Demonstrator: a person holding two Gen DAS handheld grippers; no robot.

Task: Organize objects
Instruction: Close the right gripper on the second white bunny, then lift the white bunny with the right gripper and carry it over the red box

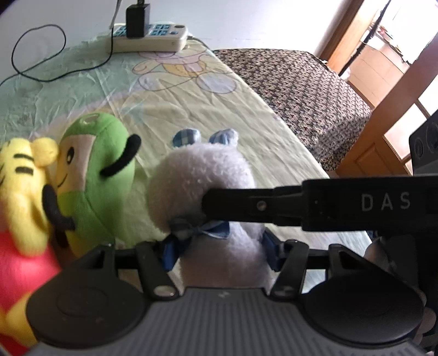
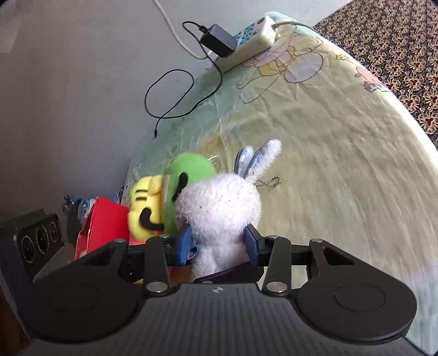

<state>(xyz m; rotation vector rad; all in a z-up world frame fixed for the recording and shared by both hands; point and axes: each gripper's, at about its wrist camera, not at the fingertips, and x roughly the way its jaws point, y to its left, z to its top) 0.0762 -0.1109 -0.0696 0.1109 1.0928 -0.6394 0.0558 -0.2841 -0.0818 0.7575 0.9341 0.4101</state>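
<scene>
"DAS" reads white on right gripper's (image 2: 219,243) black finger. Three plush toys near tablecloth's (image 1: 191,109) front left corner: fluffy white rabbit (image 2: 219,208), green doll (image 1: 95,175), yellow doll (image 1: 22,191). Both grippers, left gripper (image 1: 219,246) included, clamp the rabbit.

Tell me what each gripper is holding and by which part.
Both hold the white bunny plush: the left gripper clamps its lower body, and the right gripper squeezes its waist.

white power strip (image 1: 149,38) with black adapter (image 1: 137,22) at far edge | black cable (image 2: 175,93) looped | brown patterned bedspread (image 1: 295,93) beside
</scene>
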